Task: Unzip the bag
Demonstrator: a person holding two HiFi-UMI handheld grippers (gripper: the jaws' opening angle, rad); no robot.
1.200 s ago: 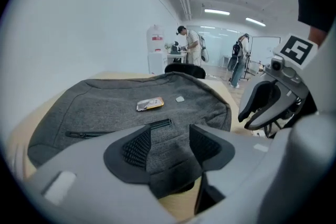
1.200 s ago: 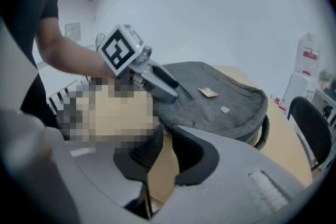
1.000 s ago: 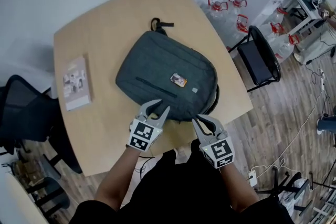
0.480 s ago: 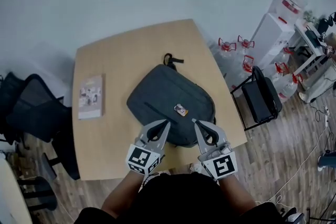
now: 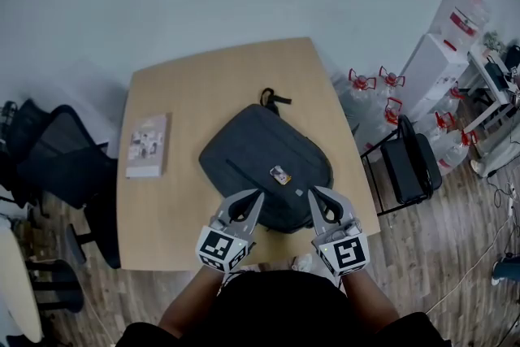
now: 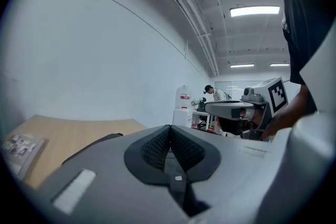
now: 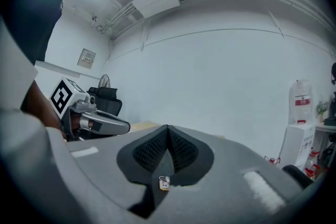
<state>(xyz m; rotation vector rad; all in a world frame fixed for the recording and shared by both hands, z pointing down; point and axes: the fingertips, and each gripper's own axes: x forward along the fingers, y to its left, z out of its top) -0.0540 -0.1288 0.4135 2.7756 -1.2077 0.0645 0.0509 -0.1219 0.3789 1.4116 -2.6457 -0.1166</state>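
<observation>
A dark grey backpack (image 5: pixel 266 162) lies flat on the wooden table (image 5: pixel 195 89), its carry handle (image 5: pixel 273 100) at the far end and a small badge (image 5: pixel 280 174) on its front. In the head view my left gripper (image 5: pixel 259 193) and right gripper (image 5: pixel 311 191) hover side by side over the bag's near edge, both pointing away from me. The left gripper (image 6: pixel 169 128) is shut with nothing between its pads. Nothing sits in the right gripper (image 7: pixel 167 127) either, and its pads meet. Each gripper view shows the other gripper beside it. No zipper pull is visible.
A booklet (image 5: pixel 148 145) lies on the table's left side. A black office chair (image 5: pixel 57 166) stands left of the table, another black chair (image 5: pixel 410 162) to its right. Water jugs (image 5: pixel 382 89) and a white cabinet (image 5: pixel 439 65) stand at the far right.
A second ago both grippers were open, low at the bag's near edge. Both have since shut empty and risen, and the head view has pulled back to show more of the room.
</observation>
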